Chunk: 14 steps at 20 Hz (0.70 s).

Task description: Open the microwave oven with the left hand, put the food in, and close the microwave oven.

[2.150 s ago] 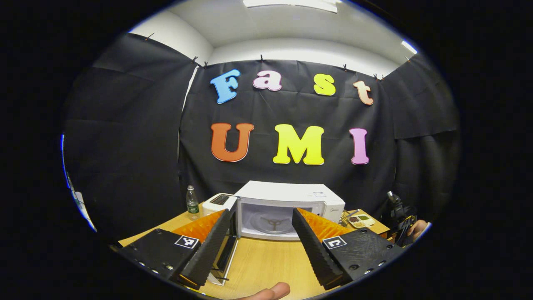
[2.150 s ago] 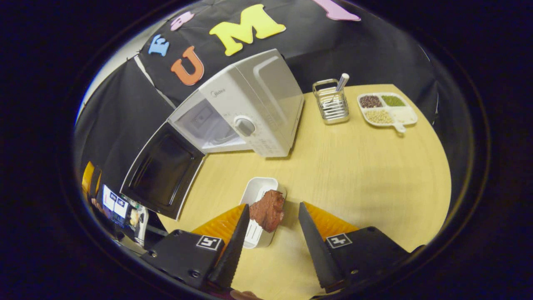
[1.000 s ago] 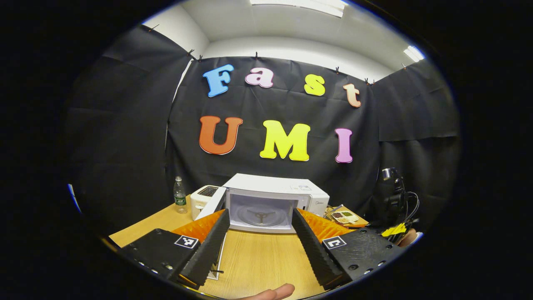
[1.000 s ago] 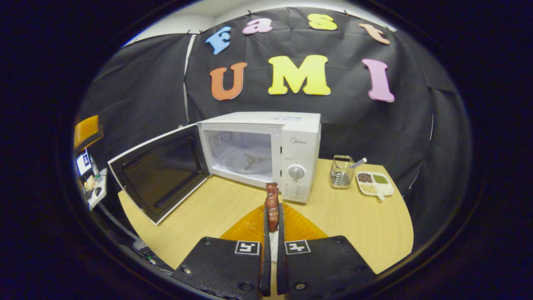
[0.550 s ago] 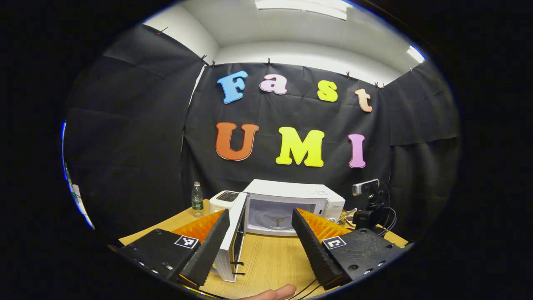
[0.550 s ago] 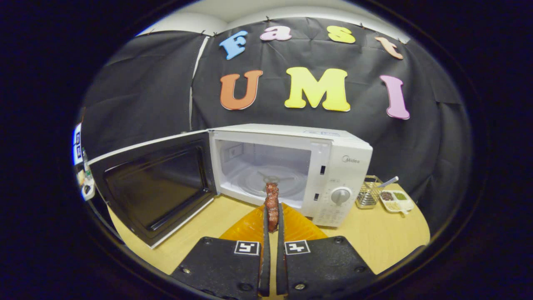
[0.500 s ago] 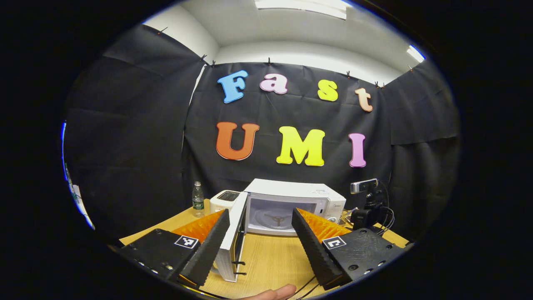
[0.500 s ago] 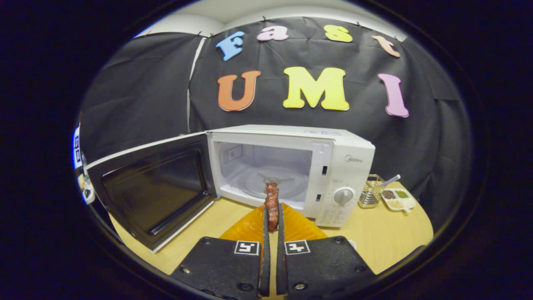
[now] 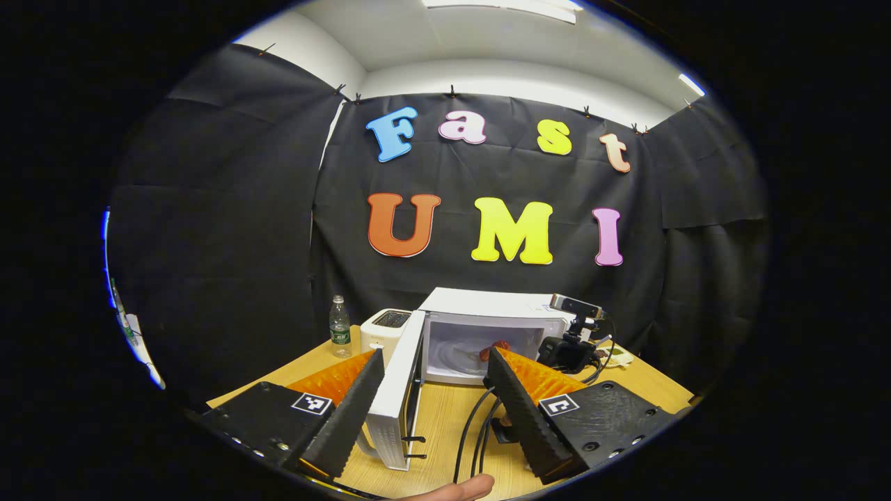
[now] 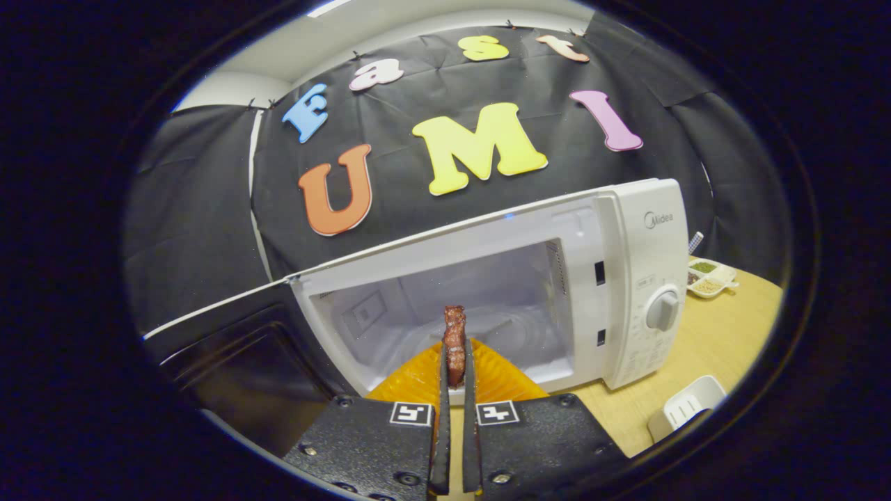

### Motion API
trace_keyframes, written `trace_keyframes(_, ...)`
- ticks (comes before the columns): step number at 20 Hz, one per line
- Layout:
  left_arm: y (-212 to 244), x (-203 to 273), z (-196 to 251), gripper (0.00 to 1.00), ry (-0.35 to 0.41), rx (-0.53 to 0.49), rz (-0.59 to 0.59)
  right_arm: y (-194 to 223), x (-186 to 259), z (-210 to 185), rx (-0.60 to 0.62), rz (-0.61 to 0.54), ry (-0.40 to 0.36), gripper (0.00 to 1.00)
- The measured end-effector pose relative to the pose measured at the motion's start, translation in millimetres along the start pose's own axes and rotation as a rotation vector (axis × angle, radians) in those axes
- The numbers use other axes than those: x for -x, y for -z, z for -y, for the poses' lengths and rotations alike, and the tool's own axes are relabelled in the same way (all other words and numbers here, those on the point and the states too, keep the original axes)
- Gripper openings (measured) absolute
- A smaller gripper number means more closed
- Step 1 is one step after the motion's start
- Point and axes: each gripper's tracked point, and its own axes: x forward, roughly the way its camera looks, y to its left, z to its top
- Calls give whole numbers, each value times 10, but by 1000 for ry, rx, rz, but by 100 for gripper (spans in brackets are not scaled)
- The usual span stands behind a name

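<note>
The white microwave (image 10: pixel 644 264) stands with its door (image 10: pixel 230 348) swung wide to the left and its cavity (image 10: pixel 487 299) bare. My right gripper (image 10: pixel 454 351) is shut on a thin reddish-brown piece of meat (image 10: pixel 454 323), held upright at the mouth of the cavity. In the left gripper view, the microwave (image 9: pixel 487 306) is farther off, its door (image 9: pixel 395 396) edge-on just beyond my fingers. My left gripper (image 9: pixel 435 352) is open with nothing between its fingers. The right gripper (image 9: pixel 567 348) reaches into the opening, and the meat (image 9: pixel 495 346) shows red there.
A white dish (image 10: pixel 686 403) sits on the wooden table (image 10: pixel 717 334) at the lower right, and a divided tray of beans (image 10: pixel 706 275) lies behind the microwave's right side. A water bottle (image 9: pixel 340 327) and a white toaster (image 9: pixel 386 325) stand left of the microwave. Black cables (image 9: pixel 477 424) trail across the table.
The right gripper, shut on the meat after lifting it off the white dish, has moved forward to the microwave's opening. The left gripper has stayed open and shifted only slightly.
</note>
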Motion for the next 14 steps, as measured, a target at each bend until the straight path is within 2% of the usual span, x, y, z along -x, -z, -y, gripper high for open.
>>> trace_keyframes(4,103,-60,50,92,17,-44,-19,-71,-374,-40,-210,66,13,10)
trace_keyframes(7,177,-117,52,92,23,-48,-46,-39,-592,-59,-373,60,28,11)
trace_keyframes(9,213,-141,46,92,25,-49,-61,19,-733,8,-463,47,74,11)
trace_keyframes(11,239,-158,13,92,18,-57,-75,86,-864,81,-512,22,105,11)
trace_keyframes(12,253,-168,-3,93,15,-62,-79,100,-938,62,-532,21,93,11)
trace_keyframes(13,276,-178,-16,92,12,-64,-85,157,-992,108,-511,18,109,4)
trace_keyframes(14,298,-184,-18,92,14,-65,-90,220,-1034,184,-462,-6,152,36)
